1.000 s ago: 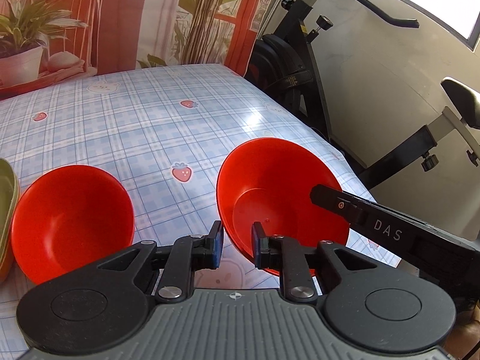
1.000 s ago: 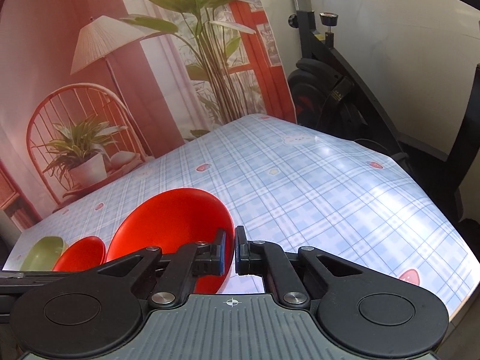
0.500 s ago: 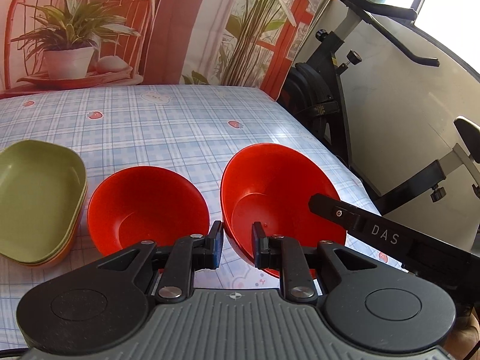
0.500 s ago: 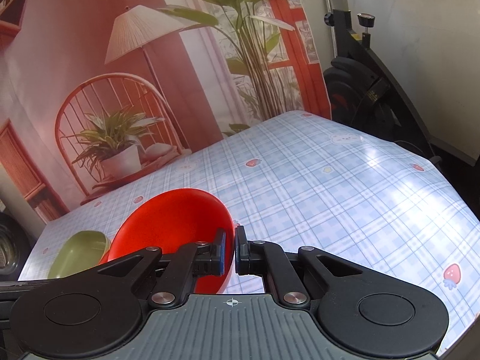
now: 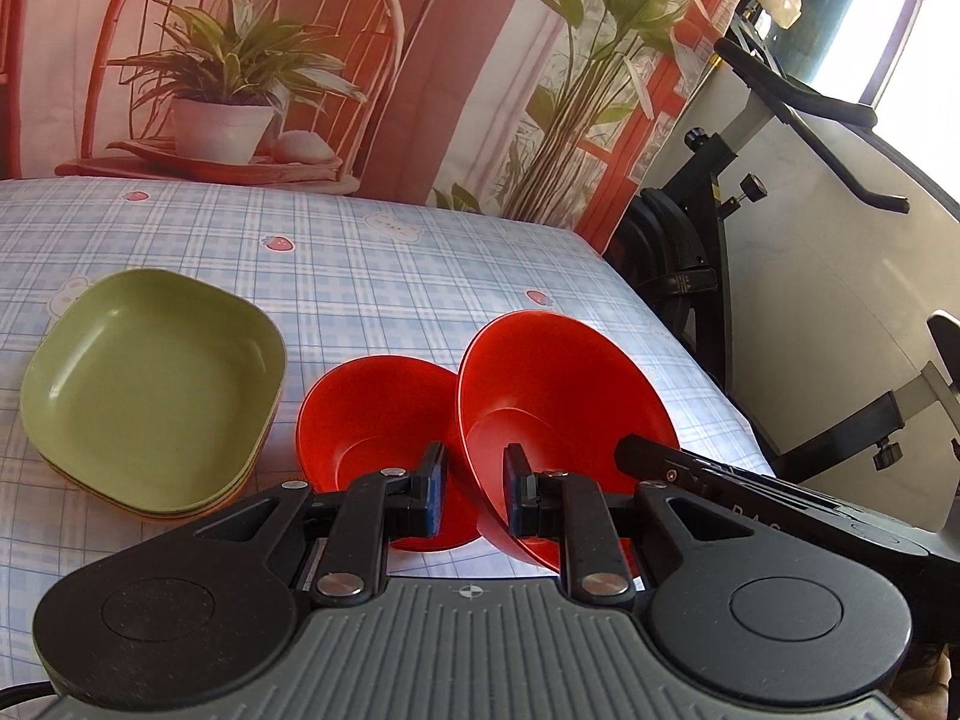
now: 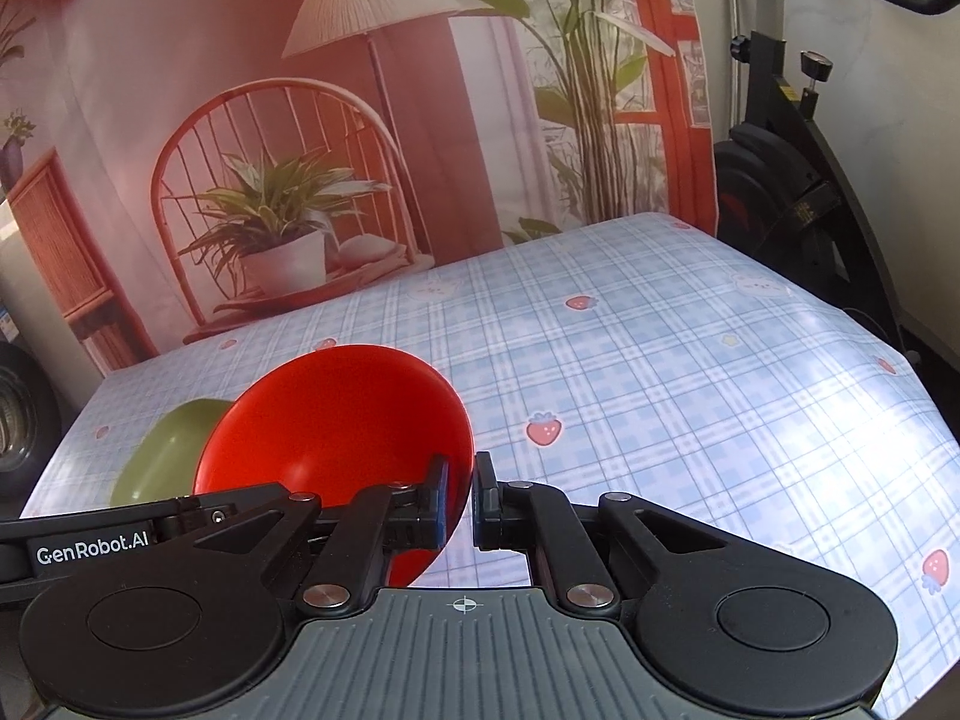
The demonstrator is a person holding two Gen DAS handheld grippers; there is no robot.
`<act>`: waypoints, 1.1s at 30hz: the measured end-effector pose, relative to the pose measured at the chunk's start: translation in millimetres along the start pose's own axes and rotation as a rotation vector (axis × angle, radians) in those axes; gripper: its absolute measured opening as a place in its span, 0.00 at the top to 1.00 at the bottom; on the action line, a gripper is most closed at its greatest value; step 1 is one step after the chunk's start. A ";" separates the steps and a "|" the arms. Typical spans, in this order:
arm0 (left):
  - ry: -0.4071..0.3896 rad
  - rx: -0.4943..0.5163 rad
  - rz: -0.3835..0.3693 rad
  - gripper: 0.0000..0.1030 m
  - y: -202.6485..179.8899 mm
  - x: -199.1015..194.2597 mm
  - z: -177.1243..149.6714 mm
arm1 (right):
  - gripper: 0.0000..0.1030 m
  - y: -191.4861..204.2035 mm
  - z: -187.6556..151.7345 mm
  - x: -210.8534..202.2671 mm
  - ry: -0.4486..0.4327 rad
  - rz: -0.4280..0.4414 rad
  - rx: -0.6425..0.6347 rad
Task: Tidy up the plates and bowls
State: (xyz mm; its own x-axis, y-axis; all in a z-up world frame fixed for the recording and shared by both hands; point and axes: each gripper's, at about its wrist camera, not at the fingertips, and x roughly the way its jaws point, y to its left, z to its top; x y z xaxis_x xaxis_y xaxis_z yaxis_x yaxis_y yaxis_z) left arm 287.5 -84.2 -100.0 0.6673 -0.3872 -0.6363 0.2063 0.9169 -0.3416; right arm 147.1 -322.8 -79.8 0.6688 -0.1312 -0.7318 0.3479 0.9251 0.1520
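1. Red plastic bowl (image 5: 558,414), tilted on its side, is held off the table by its rim; the right gripper (image 6: 459,501) is clenched on the rim's right edge, seen in the right wrist view

2. At the bowl's near rim the left gripper (image 5: 471,495) is seen with a narrow gap between its jaws; whether its pads press on that rim cannot be told

3. A second red bowl (image 5: 375,420) rests on the checked tablecloth (image 5: 384,276) just left of the held one, their rims overlapping in the left wrist view

4. A stack of green square plates (image 5: 150,384) lies further left, near the second bowl

5. Compared with a second ago, the held bowl has been carried leftward, so the resting bowl is now beside it and the green stack has come fully into view

6. Nesting the bowls is judged the step in hand, not yet done
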 end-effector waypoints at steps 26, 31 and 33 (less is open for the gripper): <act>-0.003 -0.183 0.012 0.80 56.6 5.2 -6.8 | 0.92 57.0 8.9 64.0 0.094 -0.011 -0.196; 0.002 -0.186 0.000 0.80 55.0 6.5 -8.4 | 0.91 54.7 5.7 66.0 0.108 -0.023 -0.199; 0.005 -0.190 -0.001 0.80 54.6 7.6 -9.4 | 0.91 54.1 4.4 65.8 0.109 -0.027 -0.201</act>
State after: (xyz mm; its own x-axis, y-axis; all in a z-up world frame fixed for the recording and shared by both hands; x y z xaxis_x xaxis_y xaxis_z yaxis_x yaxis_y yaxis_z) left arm 297.1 -37.9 -130.0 0.6636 -0.3886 -0.6392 0.0675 0.8821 -0.4662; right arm 212.9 -282.9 -116.7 0.5825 -0.1277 -0.8027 0.2195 0.9756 0.0041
